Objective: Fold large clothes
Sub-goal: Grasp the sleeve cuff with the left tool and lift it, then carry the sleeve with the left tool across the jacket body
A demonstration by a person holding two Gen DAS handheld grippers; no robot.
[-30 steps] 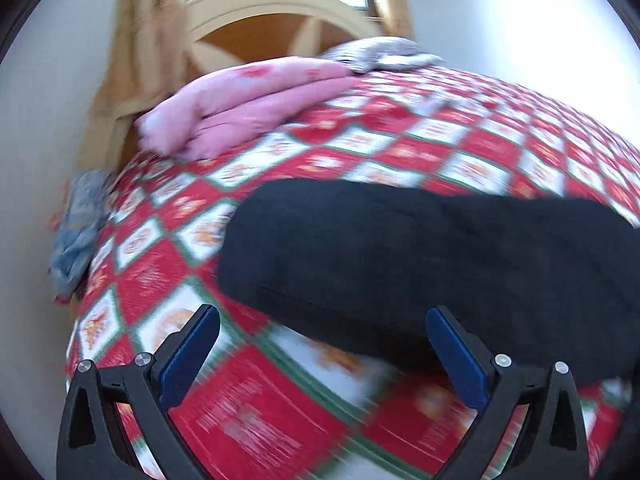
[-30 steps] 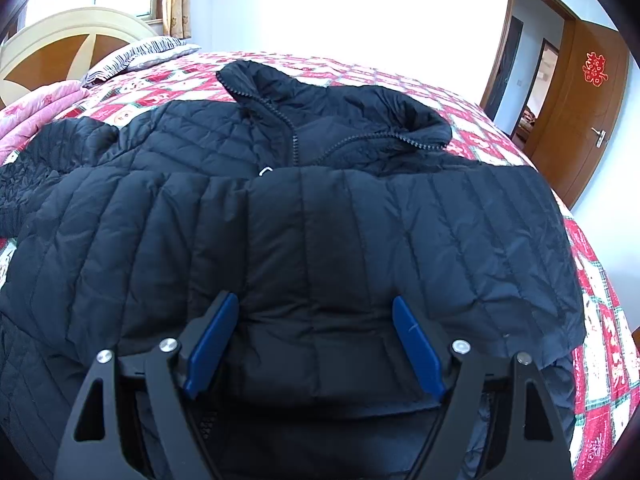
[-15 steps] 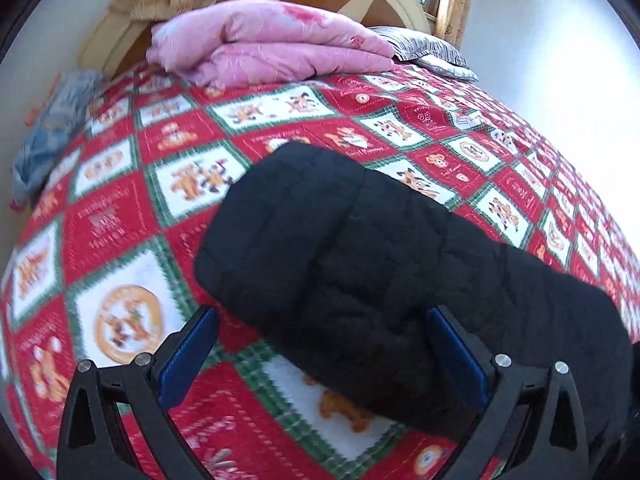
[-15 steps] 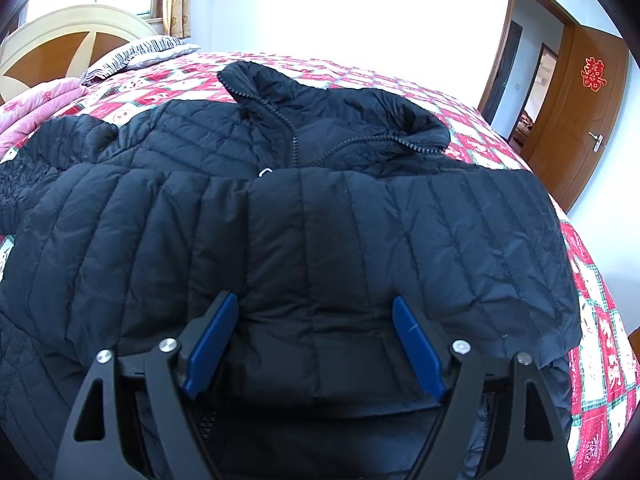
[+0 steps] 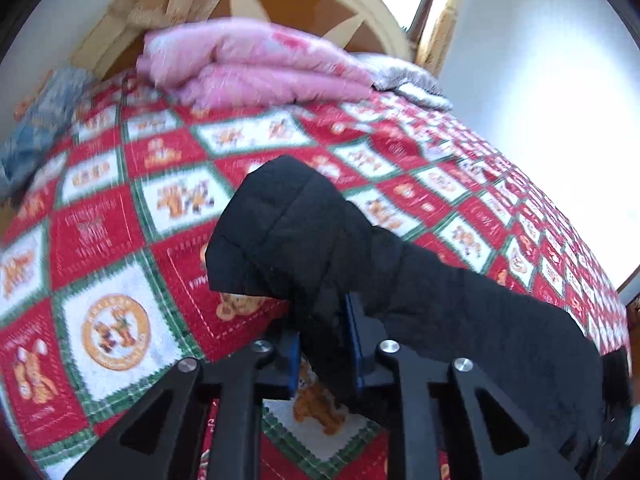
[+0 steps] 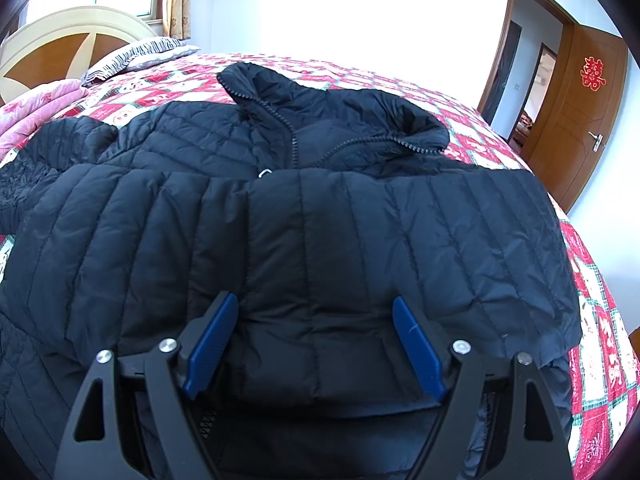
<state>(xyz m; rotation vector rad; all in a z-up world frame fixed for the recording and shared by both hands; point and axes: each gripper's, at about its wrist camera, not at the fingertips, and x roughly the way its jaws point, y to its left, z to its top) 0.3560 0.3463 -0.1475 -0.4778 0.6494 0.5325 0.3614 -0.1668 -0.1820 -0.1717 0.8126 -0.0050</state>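
A black quilted puffer jacket (image 6: 304,240) lies front-up on the bed, collar at the far side, with one sleeve folded across its chest. My right gripper (image 6: 316,340) is open just above the folded sleeve, holding nothing. The other sleeve (image 5: 400,280) stretches over the red bedspread in the left wrist view. My left gripper (image 5: 322,340) is shut on that sleeve near its cuff, and the cuff end (image 5: 276,224) stands up above the bed.
The bed has a red, white and green patterned bedspread (image 5: 108,264). Folded pink quilts (image 5: 248,64) and a grey pillow (image 6: 136,56) lie by the wooden headboard (image 6: 52,52). Blue cloth (image 5: 36,128) sits at the bed's left edge. A brown door (image 6: 576,120) stands at the right.
My left gripper has moved onto the black sleeve and shut on it near the cuff, lifting the cuff end. My right gripper has stayed open over the folded sleeve.
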